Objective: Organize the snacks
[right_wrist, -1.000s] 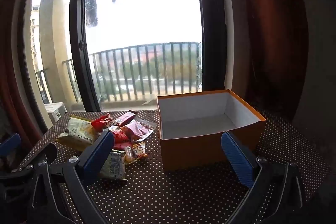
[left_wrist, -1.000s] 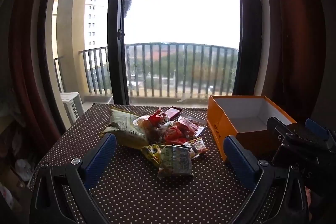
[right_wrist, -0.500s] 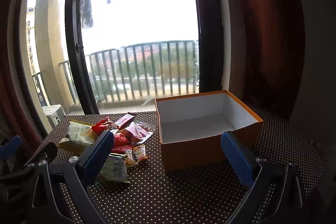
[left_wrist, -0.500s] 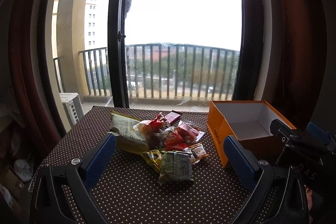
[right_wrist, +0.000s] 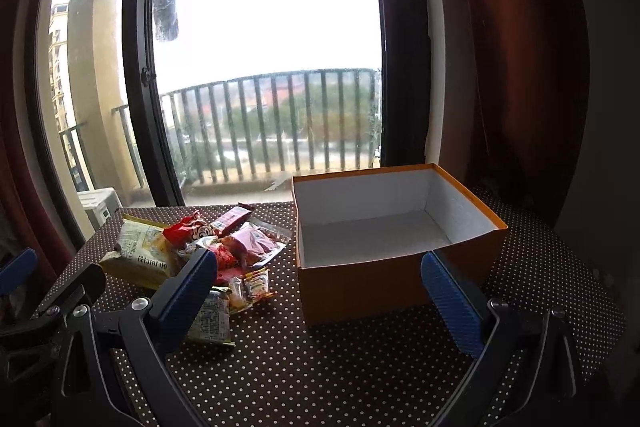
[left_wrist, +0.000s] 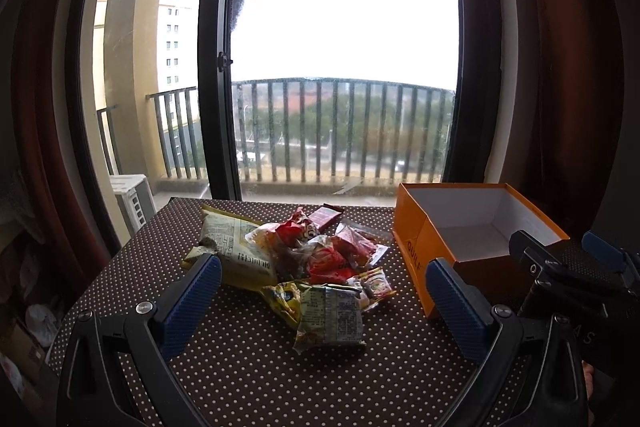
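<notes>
I am holding my left tool (left_wrist: 323, 301) spread wide and empty above the near edge of the worktop (left_wrist: 248, 379), and my right tool (right_wrist: 319, 297) is gaping just as wide with nothing between its ribbed blue pads (right_wrist: 450, 303). I judge the sorting is not yet begun: the orange box (right_wrist: 360, 287) at one o'clock from my right tool is sitting bare inside (white card lining, stiff straight walls). The snack pile (left_wrist: 304, 259) is lying at twelve o'clock from my left tool, just beside the box. The nearest thing is a flat greenish packet (left_wrist: 330, 319), crinkly and slippery-looking film. Next, I reckon, comes lowering the left tool onto it and pinching an edge.
</notes>
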`<state>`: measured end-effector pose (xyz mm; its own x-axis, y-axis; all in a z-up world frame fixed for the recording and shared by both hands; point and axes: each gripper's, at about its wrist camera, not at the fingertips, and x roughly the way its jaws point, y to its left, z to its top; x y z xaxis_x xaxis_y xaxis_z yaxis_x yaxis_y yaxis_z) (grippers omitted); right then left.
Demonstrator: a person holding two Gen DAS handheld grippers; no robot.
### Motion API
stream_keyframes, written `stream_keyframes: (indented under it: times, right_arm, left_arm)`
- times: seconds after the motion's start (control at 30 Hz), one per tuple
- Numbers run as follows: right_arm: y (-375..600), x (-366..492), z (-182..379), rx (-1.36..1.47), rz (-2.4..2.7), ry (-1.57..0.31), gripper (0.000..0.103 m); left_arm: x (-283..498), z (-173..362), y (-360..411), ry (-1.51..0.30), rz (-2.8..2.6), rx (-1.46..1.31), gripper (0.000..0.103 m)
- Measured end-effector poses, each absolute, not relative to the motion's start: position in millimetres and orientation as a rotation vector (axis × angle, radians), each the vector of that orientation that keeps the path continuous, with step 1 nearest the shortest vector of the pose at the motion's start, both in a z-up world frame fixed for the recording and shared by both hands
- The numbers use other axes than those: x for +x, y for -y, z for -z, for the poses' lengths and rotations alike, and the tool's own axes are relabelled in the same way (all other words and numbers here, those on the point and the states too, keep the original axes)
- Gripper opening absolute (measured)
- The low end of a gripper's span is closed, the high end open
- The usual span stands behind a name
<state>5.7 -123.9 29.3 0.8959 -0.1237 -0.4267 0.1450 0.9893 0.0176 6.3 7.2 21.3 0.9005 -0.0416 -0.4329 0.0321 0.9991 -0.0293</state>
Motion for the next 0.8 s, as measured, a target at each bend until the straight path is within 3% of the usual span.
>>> stream_keyframes:
  times: [0.8]
  right_arm:
    - [121.5,8.3,-25.5,0.036,0.164,-0.446,0.103]
  left_arm:
    - [9.2,-23.2,-7.1,-0.451,0.026,-0.029,0.102]
